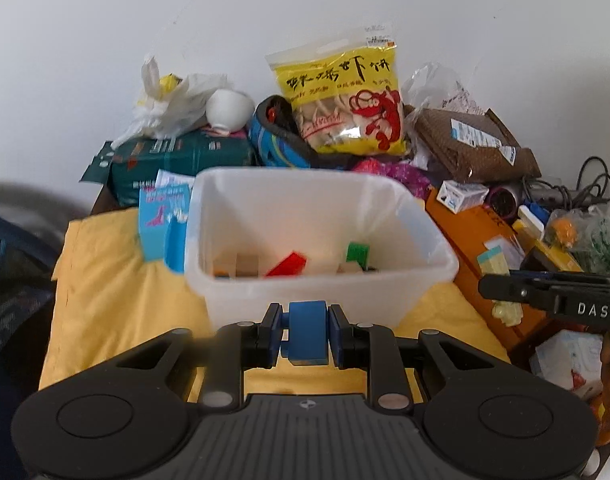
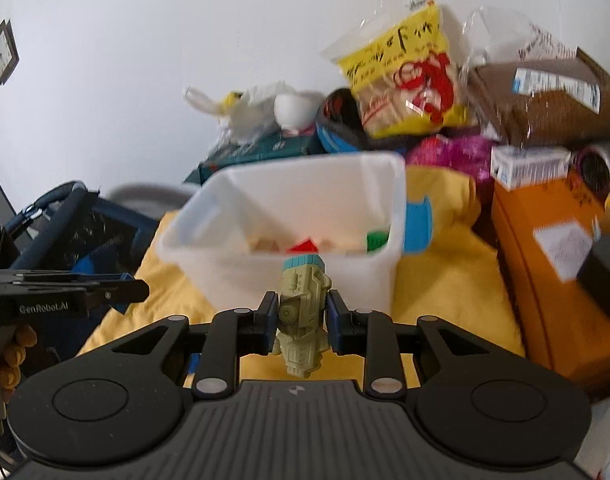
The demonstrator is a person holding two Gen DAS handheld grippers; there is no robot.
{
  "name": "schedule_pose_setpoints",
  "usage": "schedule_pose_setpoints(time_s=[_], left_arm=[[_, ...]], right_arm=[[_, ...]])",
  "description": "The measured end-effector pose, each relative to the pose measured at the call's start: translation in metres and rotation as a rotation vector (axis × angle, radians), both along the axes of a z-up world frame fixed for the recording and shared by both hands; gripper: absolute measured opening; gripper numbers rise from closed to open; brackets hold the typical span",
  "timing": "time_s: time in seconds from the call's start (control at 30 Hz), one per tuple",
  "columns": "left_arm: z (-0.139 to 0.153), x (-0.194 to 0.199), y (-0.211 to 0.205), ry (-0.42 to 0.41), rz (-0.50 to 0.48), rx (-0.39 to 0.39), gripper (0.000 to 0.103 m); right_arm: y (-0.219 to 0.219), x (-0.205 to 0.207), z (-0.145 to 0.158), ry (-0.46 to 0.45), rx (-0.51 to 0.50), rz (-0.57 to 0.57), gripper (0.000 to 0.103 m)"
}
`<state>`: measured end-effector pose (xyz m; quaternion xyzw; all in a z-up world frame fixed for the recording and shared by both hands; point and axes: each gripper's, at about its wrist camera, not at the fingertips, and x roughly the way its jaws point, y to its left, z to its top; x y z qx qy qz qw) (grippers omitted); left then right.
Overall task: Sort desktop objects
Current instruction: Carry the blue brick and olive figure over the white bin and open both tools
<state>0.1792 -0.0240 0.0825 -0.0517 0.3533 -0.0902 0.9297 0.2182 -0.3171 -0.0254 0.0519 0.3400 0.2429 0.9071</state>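
Blue block [image 1: 307, 332] (yellow cloth [image 1: 113, 292])

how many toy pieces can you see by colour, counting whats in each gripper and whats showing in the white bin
blue: 1, the blue block in the left gripper
olive green: 1, the toy figure in the right gripper
red: 1, the red block in the white bin
green: 1, the green block in the bin
total: 4; paler pieces in the bin are too blurred to count
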Motion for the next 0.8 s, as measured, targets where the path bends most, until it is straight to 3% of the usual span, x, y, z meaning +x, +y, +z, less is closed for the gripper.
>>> schedule_pose_setpoints(time_s=[0.4, 0.8], left_arm=[[0.032, 0.057, -0.003, 0.02, 0.001, 0.038, 0.027], [0.033, 0.091, 0.0, 0.054, 0.017, 0.064, 0.027]], right_arm=[[0.004, 0.059, 0.039, -0.012, -0.016, 0.004, 0.028], [0.023, 0.089, 0.049, 0.014, -0.043, 0.027, 0.028]])
